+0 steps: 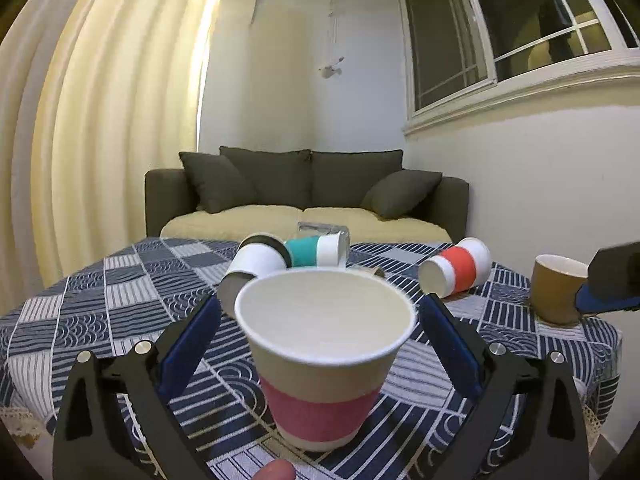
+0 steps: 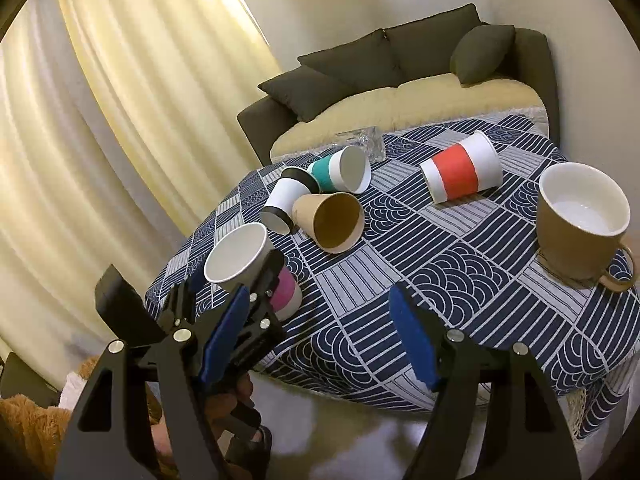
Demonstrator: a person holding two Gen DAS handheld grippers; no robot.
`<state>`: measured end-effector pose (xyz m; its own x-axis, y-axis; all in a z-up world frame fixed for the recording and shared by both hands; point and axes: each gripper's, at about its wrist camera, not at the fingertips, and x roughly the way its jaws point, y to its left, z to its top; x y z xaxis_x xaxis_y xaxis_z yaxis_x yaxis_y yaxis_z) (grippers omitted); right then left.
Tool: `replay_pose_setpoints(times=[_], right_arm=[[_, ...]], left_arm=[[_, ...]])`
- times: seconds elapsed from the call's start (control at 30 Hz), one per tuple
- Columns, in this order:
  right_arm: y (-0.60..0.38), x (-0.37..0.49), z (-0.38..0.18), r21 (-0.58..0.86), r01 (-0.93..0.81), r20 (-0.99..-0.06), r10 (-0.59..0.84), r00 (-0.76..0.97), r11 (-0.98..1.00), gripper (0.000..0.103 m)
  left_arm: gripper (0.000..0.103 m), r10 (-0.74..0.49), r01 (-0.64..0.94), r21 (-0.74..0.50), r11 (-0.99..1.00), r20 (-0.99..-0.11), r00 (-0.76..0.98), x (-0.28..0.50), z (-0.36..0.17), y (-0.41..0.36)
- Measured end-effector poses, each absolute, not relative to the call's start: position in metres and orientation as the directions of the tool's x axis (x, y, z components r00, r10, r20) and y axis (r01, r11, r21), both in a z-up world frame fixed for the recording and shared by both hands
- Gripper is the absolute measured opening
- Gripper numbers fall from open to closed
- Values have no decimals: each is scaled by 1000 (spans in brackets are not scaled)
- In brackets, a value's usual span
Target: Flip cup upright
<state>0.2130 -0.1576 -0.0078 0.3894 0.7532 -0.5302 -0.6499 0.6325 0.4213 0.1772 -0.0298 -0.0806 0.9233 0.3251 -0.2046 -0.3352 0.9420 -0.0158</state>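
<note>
A paper cup with a pink band (image 1: 320, 364) stands upright on the patterned tablecloth, mouth up, between the open blue-padded fingers of my left gripper (image 1: 320, 344); the pads stand apart from its sides. The same cup (image 2: 248, 268) shows in the right wrist view, with the left gripper (image 2: 224, 292) around it. My right gripper (image 2: 320, 344) is open and empty over the table's near edge. Its tip shows at the right of the left wrist view (image 1: 612, 284).
Lying on their sides are a black-and-white cup (image 2: 286, 200), a brown cup (image 2: 332, 220), a teal-banded cup (image 2: 342, 170) and an orange-banded cup (image 2: 460, 172). A brown mug (image 2: 580, 220) stands upright at the right. A glass object (image 2: 360, 140) is at the far edge. A sofa (image 1: 304, 192) stands behind the table.
</note>
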Motion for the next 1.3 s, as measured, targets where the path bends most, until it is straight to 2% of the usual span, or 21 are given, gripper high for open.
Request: replay_pose_setpoints(times=[0.13,0.4,0.53,0.63,0.97,1.23,1.3], right_arm=[[-166,207,0,431,-659,-488,773,405,617,73],[-178,188,14,419,-683,-430,794,431,598,85],[-180,177,16,395,-684,-436,781,448,613,88],[-179,167,17,363,-687,-449,764,463,630,94],[-163,116,28,229,-743,-486,736,472,628,94],[-164,91,33,174,-759,-508,717,477,628,94],[-163,88,32,153,-757,-520,703,485,635,98]], left_arm=[[97,316,-325,-10,946,-209,925,171,-72,-29],[97,246,-261,-28,965,-248,937,139,-34,-24],[97,197,-216,-38,976,-280,940,119,-11,-23],[97,144,-170,-56,984,-316,938,103,4,-22],[97,57,-92,-85,992,-351,935,36,31,-18],[97,7,-61,-121,991,-401,916,9,32,0],[97,19,-75,-119,990,-419,908,7,30,3]])
